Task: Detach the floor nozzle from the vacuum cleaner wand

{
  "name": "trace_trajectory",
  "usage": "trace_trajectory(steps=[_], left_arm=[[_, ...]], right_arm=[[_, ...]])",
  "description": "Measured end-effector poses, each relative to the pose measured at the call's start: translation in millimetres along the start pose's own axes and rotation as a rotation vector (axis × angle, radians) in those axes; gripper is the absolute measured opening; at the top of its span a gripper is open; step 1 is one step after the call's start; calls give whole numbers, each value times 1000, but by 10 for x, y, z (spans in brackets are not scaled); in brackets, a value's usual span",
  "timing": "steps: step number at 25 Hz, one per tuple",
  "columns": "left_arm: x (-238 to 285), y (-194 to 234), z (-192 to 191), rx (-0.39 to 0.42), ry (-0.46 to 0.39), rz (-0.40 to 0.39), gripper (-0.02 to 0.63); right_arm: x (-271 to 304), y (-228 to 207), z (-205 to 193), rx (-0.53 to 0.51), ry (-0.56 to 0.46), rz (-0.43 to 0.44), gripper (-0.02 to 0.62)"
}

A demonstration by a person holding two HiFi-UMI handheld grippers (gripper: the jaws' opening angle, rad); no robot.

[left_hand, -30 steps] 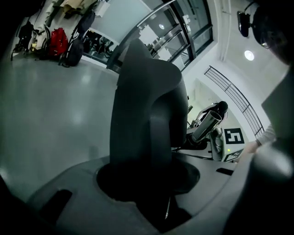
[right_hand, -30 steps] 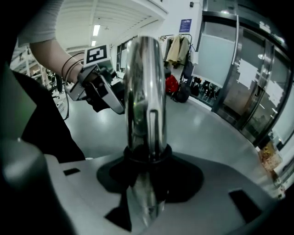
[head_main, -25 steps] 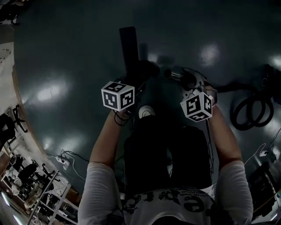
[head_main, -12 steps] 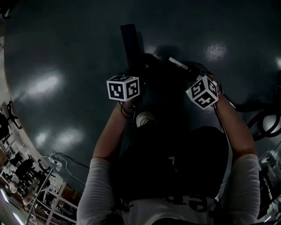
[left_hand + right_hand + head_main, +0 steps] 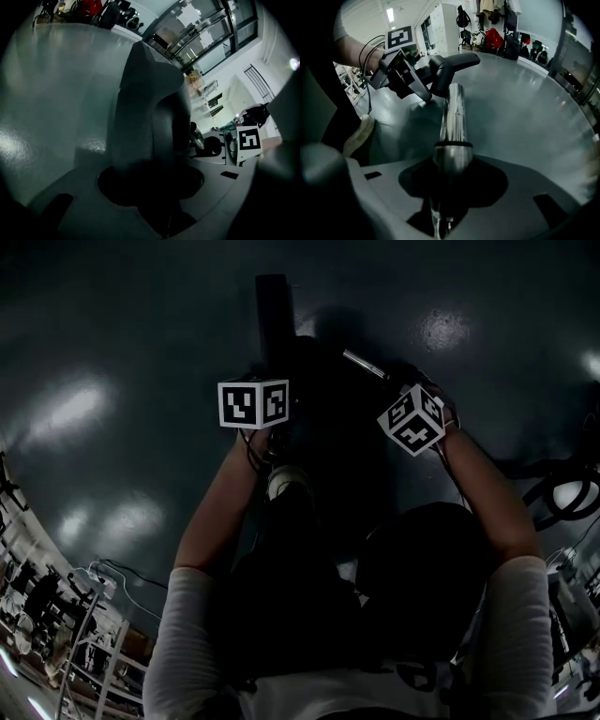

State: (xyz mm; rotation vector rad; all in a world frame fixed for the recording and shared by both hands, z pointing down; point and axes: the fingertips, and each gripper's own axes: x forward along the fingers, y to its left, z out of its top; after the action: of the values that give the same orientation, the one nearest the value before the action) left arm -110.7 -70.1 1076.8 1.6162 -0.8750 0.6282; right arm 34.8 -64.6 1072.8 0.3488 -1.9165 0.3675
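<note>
Item: my left gripper (image 5: 424, 92), clenched on the floor nozzle (image 5: 274, 310) neck, ahead of my shoe. My right gripper (image 5: 451, 187), clamped round the metal wand (image 5: 453, 117). Hazards: crooked pull jams the joint; the smooth wand slips through my jaws.

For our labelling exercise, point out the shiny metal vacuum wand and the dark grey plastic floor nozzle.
Shiny metal vacuum wand (image 5: 453, 112): right gripper view, mid-tube.
Dark grey plastic floor nozzle (image 5: 459, 59): right gripper view, flat head.

Under you, a glossy floor (image 5: 112, 343); a power strip (image 5: 98, 570) at your left (cables (image 5: 141, 573) trailing); a red bag (image 5: 493, 40) across the room
</note>
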Motion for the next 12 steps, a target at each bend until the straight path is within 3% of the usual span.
trace_trajectory(steps=[5,8,12], left_arm=[[66,-44,213,-51,-32,22,143],[61,-90,227,-15,-17,8,149],[60,-216,228,30,-22,-40,265]], right_arm=[[-35,-160,-9,-6,-23,32,166],[-44,-150,12,-9,-36,20,166],[-42,-148,24,-10,-34,11,166]])
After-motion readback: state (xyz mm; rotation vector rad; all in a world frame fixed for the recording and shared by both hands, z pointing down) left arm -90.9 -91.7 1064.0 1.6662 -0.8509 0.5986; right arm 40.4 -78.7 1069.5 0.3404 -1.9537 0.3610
